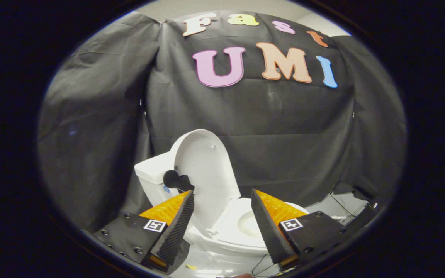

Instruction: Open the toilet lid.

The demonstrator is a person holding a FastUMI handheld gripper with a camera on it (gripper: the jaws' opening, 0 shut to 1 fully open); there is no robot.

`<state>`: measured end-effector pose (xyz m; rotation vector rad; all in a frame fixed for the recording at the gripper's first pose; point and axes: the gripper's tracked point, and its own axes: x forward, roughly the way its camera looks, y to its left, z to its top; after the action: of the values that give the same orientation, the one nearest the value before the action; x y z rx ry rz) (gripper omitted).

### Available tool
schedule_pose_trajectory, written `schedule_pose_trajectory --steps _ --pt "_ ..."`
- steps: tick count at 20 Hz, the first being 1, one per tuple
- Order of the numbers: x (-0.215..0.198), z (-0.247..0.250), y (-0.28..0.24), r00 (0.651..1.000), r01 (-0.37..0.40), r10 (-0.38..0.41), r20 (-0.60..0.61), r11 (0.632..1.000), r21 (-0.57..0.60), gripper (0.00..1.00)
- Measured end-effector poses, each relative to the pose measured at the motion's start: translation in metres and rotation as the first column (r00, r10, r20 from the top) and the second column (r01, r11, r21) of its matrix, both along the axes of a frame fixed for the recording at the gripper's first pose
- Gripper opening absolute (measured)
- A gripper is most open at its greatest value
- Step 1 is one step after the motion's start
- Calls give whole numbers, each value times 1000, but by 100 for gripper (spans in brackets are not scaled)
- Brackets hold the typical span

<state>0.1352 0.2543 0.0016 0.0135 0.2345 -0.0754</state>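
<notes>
Lid (pixel 203 170) already up at 11 o'clock, leaning on white tank (pixel 153 170), seat (pixel 242 226) down below. Might tip and slam back down if bumped. Fingers (pixel 222 216) spread wide apart, holding nothing, touching nothing, toilet just beyond them.

Staged booth, probably lab: black cloth wall (pixel 284 127), toilet (pixel 222 231), loose cables (pixel 342 208).

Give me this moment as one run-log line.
lid: raised, leaning back at tank | seat: down on bowl | gripper: open, holding nothing, toilet beyond fingers | cables: on floor beside toilet
</notes>
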Motion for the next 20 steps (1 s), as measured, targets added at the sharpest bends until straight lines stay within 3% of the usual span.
schedule_pose_trajectory --steps 4,15,20 --pt "-10 -6 -32 1000 31 -31 2 999 -33 92" --pt "-31 -8 -79 1000 11 -10 26 999 -31 92" --pt "-47 -21 -104 1000 1 -3 -19 998 -69 92"
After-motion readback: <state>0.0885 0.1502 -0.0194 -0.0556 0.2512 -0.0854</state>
